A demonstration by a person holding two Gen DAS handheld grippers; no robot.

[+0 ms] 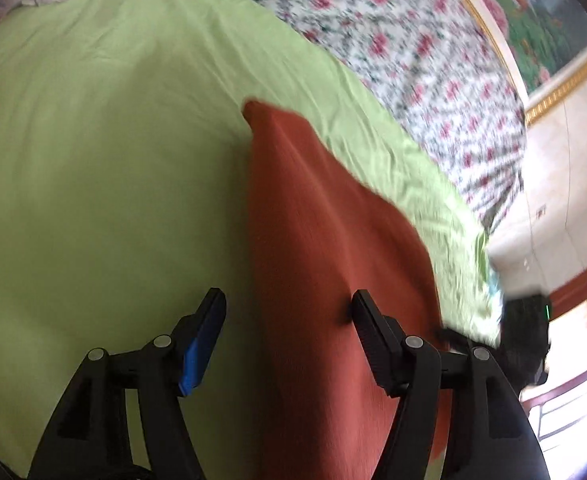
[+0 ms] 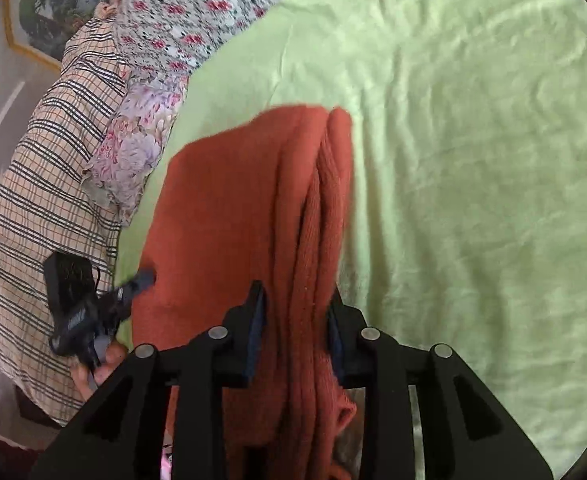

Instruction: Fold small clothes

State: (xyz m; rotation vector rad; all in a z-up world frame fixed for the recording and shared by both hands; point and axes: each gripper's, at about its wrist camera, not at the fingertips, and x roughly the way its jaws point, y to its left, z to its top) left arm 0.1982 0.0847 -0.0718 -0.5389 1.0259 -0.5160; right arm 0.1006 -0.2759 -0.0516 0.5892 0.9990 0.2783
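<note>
A rust-orange knit garment [image 1: 325, 240] lies on a light green sheet [image 1: 93, 160]. In the left wrist view my left gripper [image 1: 289, 300] is open, its right finger [image 1: 369, 320] over the garment and its left finger [image 1: 209, 320] over the sheet. In the right wrist view the garment [image 2: 229, 208] is bunched into folds, and my right gripper [image 2: 295, 300] is shut on a thick gathered fold of it that runs between the jaws. The left gripper [image 2: 85, 304] shows at the garment's left edge in that view.
A floral quilt [image 1: 413, 60] lies behind the green sheet [image 2: 473, 160]. A plaid cushion [image 2: 45, 200] and a floral pillow [image 2: 137, 144] sit at the left in the right wrist view. A wall with a framed picture [image 1: 533, 20] is at the right.
</note>
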